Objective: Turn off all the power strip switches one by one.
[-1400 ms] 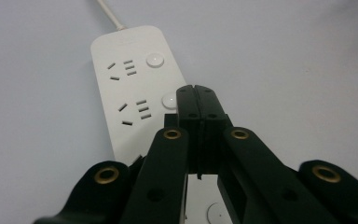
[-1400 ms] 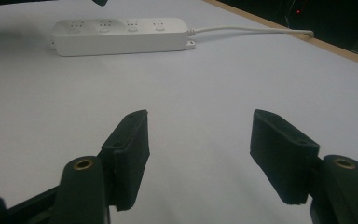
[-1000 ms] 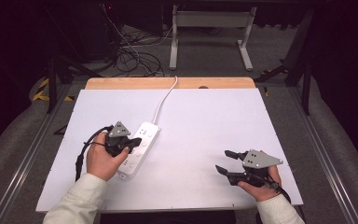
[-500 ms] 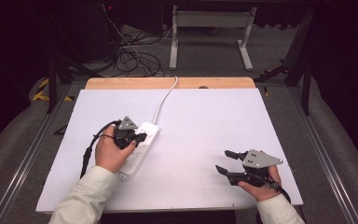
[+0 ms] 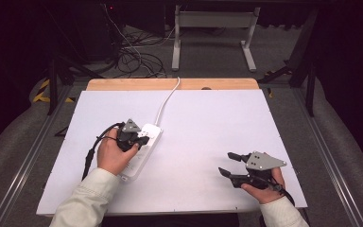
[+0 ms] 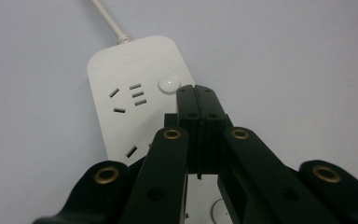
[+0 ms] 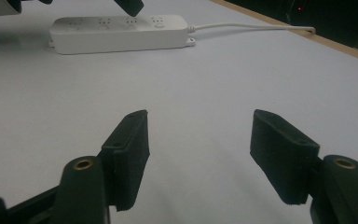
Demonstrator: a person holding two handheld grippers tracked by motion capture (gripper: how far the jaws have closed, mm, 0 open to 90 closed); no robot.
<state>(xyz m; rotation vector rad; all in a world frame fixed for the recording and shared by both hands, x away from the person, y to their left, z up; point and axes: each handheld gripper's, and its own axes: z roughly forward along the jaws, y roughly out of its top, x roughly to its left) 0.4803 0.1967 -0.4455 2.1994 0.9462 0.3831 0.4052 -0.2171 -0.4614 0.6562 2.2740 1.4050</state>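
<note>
A white power strip (image 5: 152, 131) lies on the white table (image 5: 208, 113), its cable (image 5: 168, 99) running to the far edge. My left gripper (image 5: 138, 140) hovers over the strip's cable end with its jaws shut and nothing between them. In the left gripper view the closed tips (image 6: 196, 91) sit just right of the strip's round button (image 6: 169, 84), beside a socket (image 6: 129, 97). My right gripper (image 5: 225, 163) rests low near the front right edge, jaws apart and empty (image 7: 199, 119), pointing toward the strip (image 7: 116, 28).
A wooden strip (image 5: 170, 84) borders the table's far edge. Beyond it, on the dark floor, are tangled cables (image 5: 137, 56) and a white frame (image 5: 212, 33). Metal rails (image 5: 33, 156) run along both sides of the table.
My left hand has shifted right and slightly down, bringing its shut gripper over the strip's cable end. The right hand has stayed still.
</note>
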